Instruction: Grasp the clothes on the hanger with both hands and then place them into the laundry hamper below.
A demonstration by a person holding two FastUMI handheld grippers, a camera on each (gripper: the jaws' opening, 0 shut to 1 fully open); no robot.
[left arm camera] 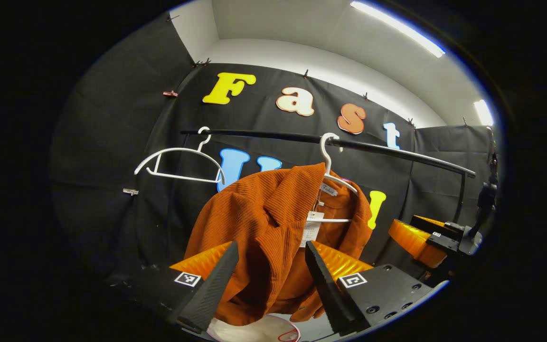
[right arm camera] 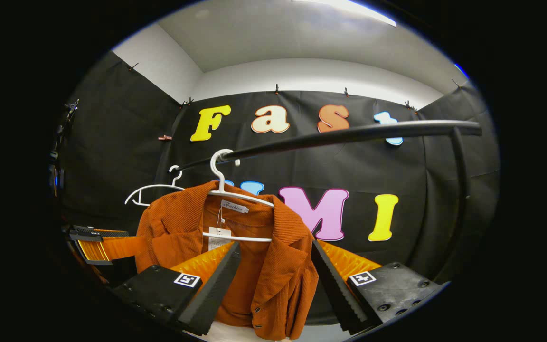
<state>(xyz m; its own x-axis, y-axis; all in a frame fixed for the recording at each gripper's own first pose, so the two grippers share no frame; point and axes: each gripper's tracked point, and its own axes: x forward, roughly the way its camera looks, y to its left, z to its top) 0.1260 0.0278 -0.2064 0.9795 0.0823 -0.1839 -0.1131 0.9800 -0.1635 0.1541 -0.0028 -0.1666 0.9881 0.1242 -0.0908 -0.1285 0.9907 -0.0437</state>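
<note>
Between the spread fingers of the left gripper (left arm camera: 268, 280), in the left gripper view, hangs the rust-orange corduroy jacket (left arm camera: 264, 228); the fingers stand apart on either side of its cloth and press on nothing. Just above the right-hand finger, a paper tag (left arm camera: 312, 228) dangles from the collar. Higher still, the jacket sits on a white hanger (left arm camera: 329, 161) hooked over a dark rail (left arm camera: 397, 153), with its near shoulder slumped off the hanger's arm. Up and to the left of the fingers, an empty white hanger (left arm camera: 178, 164) hangs on the same rail. Below the fingers, under the jacket's hem, a pale rim of the laundry hamper (left arm camera: 254, 330) peeks out. Far to the right, the right gripper (left arm camera: 439, 237) shows beside the jacket.

In the right gripper view, the right gripper (right arm camera: 273, 280) likewise has its fingers parted, the jacket's (right arm camera: 264, 266) open front between them, untouched. The left gripper (right arm camera: 98, 242) lies off to the left, level with the jacket's sleeve; whether it touches the cloth cannot be told.
</note>
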